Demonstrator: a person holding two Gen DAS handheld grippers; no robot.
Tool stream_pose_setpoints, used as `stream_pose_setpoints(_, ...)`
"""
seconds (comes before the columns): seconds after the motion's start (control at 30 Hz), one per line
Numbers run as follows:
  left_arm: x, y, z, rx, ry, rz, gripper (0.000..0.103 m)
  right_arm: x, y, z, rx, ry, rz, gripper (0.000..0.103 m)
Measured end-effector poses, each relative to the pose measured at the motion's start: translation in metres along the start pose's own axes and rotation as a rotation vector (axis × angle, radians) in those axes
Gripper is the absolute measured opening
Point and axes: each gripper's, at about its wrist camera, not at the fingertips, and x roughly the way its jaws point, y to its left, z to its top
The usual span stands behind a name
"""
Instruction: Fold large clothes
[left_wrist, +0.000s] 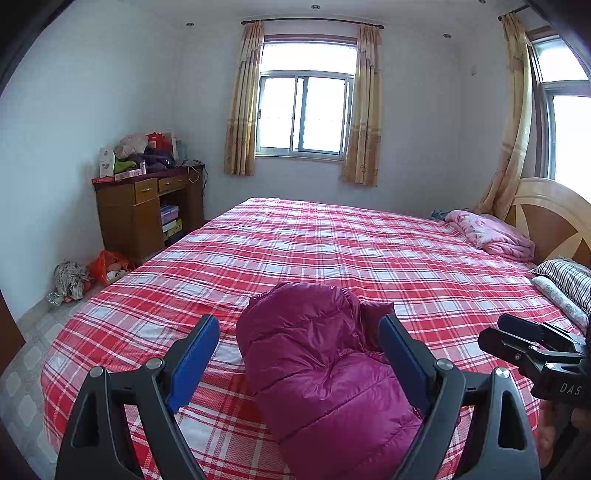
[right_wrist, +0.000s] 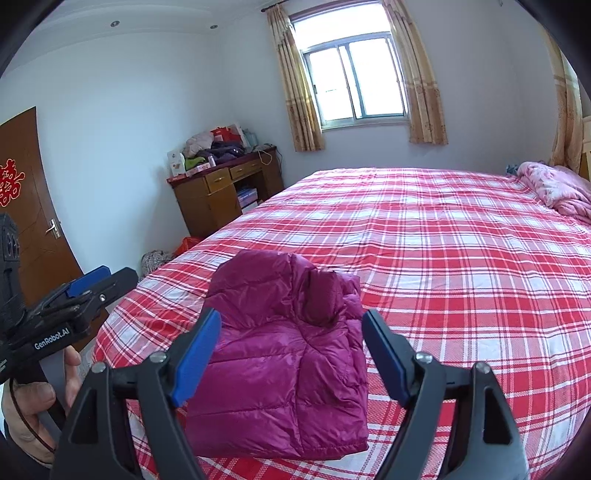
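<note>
Lying on the near part of the bed (left_wrist: 369, 251), the magenta down jacket (left_wrist: 325, 369) is folded into a compact bundle on the red-and-white plaid sheet (right_wrist: 461, 258).

Left gripper (left_wrist: 299, 354): jaws spread wide, blue pads (left_wrist: 195, 362) on either side of the bundle in the left wrist view, nothing pinched. Whether the pads touch the fabric cannot be told. In the right wrist view this gripper (right_wrist: 99, 280) appears at the left edge, off the side of the bed, held by a hand (right_wrist: 33, 410).

Right gripper (right_wrist: 291, 354): jaws spread wide, framing the jacket, nothing pinched. In the left wrist view it (left_wrist: 517, 336) sits at the right edge, clear of the jacket.

Surroundings:
- Pink blanket (left_wrist: 491, 232) bunched near the wooden headboard (left_wrist: 554, 214).
- Striped pillow (left_wrist: 569, 277) at the right edge of the bed.
- Wooden desk (left_wrist: 147, 210) against the far wall, piled with clothes and boxes.
- Window (left_wrist: 306, 114) with yellow curtains (left_wrist: 362, 110).
- Brown door (right_wrist: 33, 206) on the left.
</note>
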Motion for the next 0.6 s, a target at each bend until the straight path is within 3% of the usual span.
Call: stream_pose_setpoints(0.6,-0.0002,-0.0043,-0.0030,0.004,0.004,0.003,0.089,-0.0036,-0.0003,-0.0042,0.010,-0.003,0.006,0.083)
